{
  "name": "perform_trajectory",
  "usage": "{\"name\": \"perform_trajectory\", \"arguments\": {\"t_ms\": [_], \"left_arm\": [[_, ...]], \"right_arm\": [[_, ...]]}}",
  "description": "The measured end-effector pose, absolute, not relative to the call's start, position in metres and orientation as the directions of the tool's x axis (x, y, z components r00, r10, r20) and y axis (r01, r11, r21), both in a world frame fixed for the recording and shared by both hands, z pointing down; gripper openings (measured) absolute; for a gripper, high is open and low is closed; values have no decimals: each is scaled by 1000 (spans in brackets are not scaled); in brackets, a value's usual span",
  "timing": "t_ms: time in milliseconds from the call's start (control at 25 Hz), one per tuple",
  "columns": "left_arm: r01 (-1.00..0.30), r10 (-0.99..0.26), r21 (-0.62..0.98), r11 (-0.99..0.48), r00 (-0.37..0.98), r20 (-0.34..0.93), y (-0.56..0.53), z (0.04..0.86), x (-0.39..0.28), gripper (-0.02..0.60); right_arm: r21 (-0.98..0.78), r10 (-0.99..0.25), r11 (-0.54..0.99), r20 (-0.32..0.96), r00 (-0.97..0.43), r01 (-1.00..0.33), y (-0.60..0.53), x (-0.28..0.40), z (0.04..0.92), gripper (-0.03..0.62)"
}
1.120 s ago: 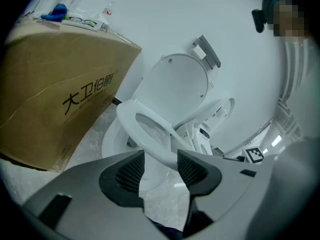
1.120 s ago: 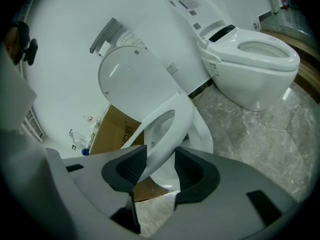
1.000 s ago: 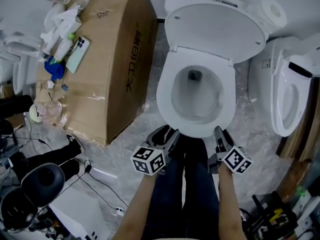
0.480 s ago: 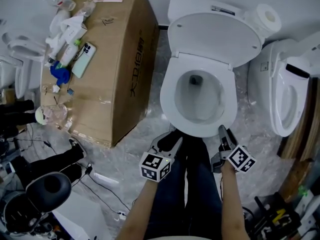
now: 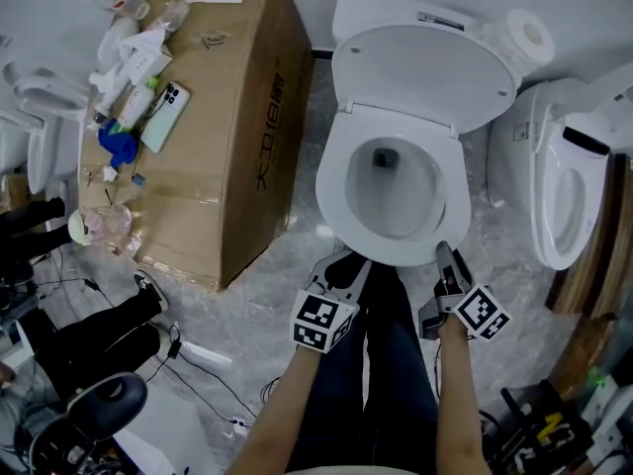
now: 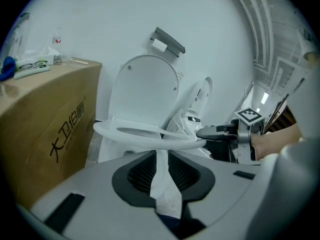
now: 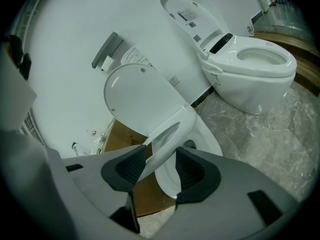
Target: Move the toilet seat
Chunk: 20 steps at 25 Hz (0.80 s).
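Observation:
A white toilet stands with its lid (image 5: 425,67) raised against the tank. Its seat ring (image 5: 331,181) is held a little above the bowl at the front. My left gripper (image 5: 346,263) is at the seat's front left. Its jaws have just been closing, and in the left gripper view (image 6: 161,171) they pinch the seat's thin front rim (image 6: 145,133). My right gripper (image 5: 443,255) is at the front right, shut on the seat (image 7: 167,139) in the right gripper view (image 7: 161,170). The lid (image 7: 137,96) rises behind.
A large cardboard box (image 5: 208,127) stands left of the toilet, with a phone and bottles on top. A second toilet (image 5: 569,186) with its lid up stands at the right. A toilet roll (image 5: 524,33) sits on the tank. Cables and a chair are at lower left.
My left gripper has shifted right toward the seat's front and rolled, and its jaws have narrowed onto the rim. The right gripper has moved only slightly, down in the picture.

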State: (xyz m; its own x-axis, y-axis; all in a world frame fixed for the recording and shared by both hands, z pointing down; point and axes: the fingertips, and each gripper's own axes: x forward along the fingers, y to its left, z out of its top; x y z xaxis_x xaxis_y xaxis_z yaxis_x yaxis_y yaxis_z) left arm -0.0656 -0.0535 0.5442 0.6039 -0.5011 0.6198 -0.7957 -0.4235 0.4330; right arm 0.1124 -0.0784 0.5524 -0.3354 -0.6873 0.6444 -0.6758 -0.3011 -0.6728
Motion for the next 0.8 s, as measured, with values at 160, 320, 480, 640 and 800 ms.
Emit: {"name": "perform_trajectory", "arguments": {"t_ms": [160, 320, 480, 640, 800], "left_arm": [[-798, -507, 401, -450, 598, 621, -60, 541, -63, 79], [-800, -518, 387, -458, 594, 615, -64, 537, -60, 73], [-802, -536, 367, -472, 591, 603, -75, 528, -53, 60], [-804, -563, 360, -473, 590, 579, -86, 517, -52, 58], [-809, -578, 353, -470, 585, 570, -95, 507, -51, 58]], "right_arm": [[-679, -693, -299, 637, -337, -670, -82, 113, 549, 195], [-683, -692, -294, 635, -343, -669, -85, 113, 545, 198], [-702, -701, -289, 618, -355, -651, -93, 113, 537, 202], [-720, -721, -296, 599, -347, -628, -102, 115, 525, 207], [-722, -734, -294, 590, -336, -626, -109, 118, 518, 210]]}}
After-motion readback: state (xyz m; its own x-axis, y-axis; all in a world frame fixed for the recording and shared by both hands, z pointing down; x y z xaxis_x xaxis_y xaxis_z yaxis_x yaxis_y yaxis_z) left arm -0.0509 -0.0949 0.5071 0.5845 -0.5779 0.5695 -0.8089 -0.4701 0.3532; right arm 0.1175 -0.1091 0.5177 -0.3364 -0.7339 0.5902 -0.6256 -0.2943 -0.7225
